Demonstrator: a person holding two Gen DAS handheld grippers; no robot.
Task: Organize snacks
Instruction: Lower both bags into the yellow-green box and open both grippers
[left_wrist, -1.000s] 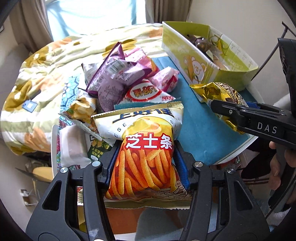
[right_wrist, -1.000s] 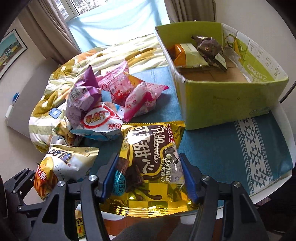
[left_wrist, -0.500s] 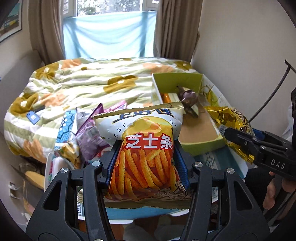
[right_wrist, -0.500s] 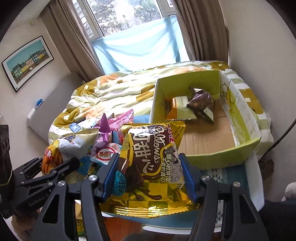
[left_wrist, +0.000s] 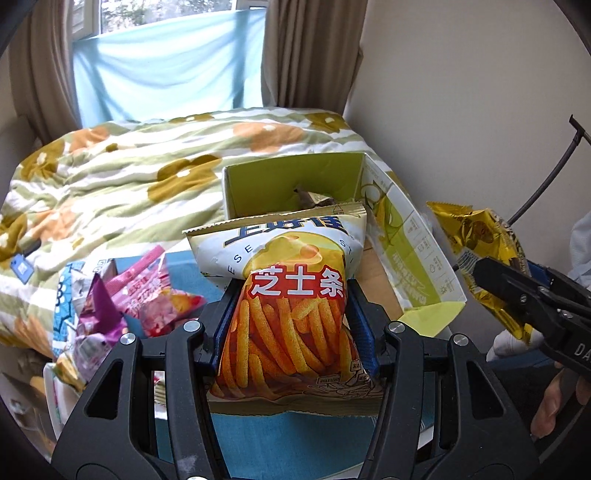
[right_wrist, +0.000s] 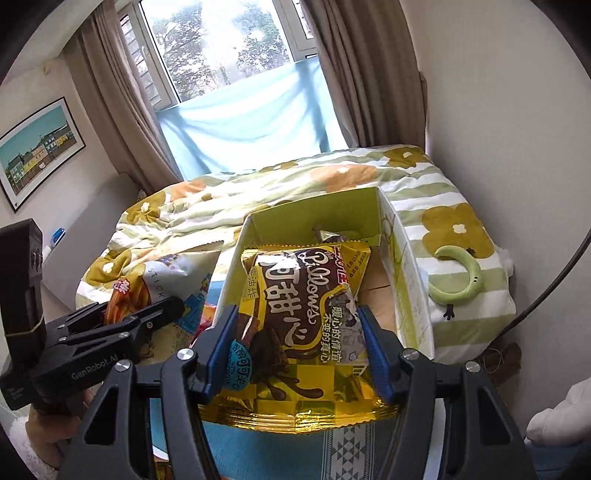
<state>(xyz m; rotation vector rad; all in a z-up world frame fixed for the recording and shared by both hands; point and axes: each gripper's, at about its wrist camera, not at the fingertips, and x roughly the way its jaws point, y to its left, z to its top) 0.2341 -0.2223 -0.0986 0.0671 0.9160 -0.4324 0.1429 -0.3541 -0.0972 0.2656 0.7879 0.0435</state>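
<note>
My left gripper (left_wrist: 293, 314) is shut on an orange and white cheese-stick bag (left_wrist: 295, 317) and holds it in the air in front of the green cardboard box (left_wrist: 413, 251). My right gripper (right_wrist: 297, 332) is shut on a gold and brown chocolate snack bag (right_wrist: 306, 317), held over the box (right_wrist: 406, 280). The right gripper and its gold bag (left_wrist: 480, 251) show at the right of the left wrist view. The left gripper and its bag (right_wrist: 147, 284) show at the left of the right wrist view. A dark wrapped snack (left_wrist: 314, 197) lies at the box's far end.
Pink and purple snack bags (left_wrist: 136, 299) lie on the teal tablecloth (left_wrist: 280, 443) left of the box. A flowered quilt (left_wrist: 129, 177) covers the bed behind. A green crescent toy (right_wrist: 458, 280) lies on the bed right of the box. A wall is close on the right.
Both grippers have lifted their bags off the table and carried them up and towards the green box. The snack pile has dropped low and to the left.
</note>
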